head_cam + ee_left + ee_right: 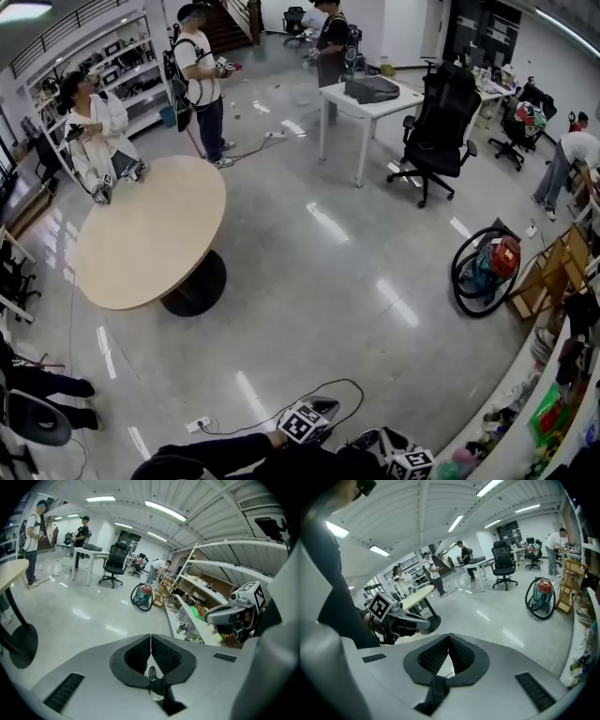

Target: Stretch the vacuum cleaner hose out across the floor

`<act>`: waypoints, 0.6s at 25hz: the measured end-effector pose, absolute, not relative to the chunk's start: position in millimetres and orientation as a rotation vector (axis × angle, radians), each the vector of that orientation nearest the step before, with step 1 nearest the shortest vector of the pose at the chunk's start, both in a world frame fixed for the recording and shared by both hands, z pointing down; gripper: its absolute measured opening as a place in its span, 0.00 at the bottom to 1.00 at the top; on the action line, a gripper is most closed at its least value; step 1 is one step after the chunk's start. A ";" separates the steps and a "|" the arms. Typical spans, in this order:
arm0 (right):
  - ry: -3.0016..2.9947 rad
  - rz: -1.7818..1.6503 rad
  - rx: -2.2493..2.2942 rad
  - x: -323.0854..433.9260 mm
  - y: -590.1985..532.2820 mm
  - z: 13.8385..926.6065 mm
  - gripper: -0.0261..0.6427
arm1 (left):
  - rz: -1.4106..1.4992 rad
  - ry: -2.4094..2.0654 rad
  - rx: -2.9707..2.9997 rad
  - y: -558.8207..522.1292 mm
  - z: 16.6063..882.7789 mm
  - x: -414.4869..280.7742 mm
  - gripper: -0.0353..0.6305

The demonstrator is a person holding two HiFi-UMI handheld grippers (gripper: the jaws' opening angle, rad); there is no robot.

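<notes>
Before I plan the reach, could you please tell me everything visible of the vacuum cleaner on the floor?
The vacuum cleaner is a canister, red on top and teal below, plastic by the look. Its black hose lies coiled in a loop round it, not stretched out. It stands upright on the glossy grey floor at the room's right side, close beside a wooden frame. Nobody touches it.
</notes>
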State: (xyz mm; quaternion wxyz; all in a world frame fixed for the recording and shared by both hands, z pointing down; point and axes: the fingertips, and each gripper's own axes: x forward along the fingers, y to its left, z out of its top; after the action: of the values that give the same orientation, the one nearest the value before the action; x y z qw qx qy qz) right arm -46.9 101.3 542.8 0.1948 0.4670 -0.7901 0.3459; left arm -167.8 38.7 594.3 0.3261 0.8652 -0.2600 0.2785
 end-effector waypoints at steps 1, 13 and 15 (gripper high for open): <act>-2.205 0.975 1.324 -50.7 105.9 542.0 0.06 | 0.737 -0.670 2.287 38.9 590.4 -172.8 0.09; -2.212 0.920 1.642 20.0 207.5 516.7 0.06 | 0.751 -0.454 2.550 128.6 523.2 -50.3 0.08; -2.216 0.916 1.683 42.3 235.0 516.0 0.06 | 0.741 -0.413 2.565 162.4 514.9 -14.6 0.08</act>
State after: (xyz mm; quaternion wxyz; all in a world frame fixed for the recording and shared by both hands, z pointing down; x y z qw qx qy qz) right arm 42.3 235.0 516.0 0.1058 0.5711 -0.7523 0.3110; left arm -14.6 162.4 514.9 0.2179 0.9266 -0.1491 0.2678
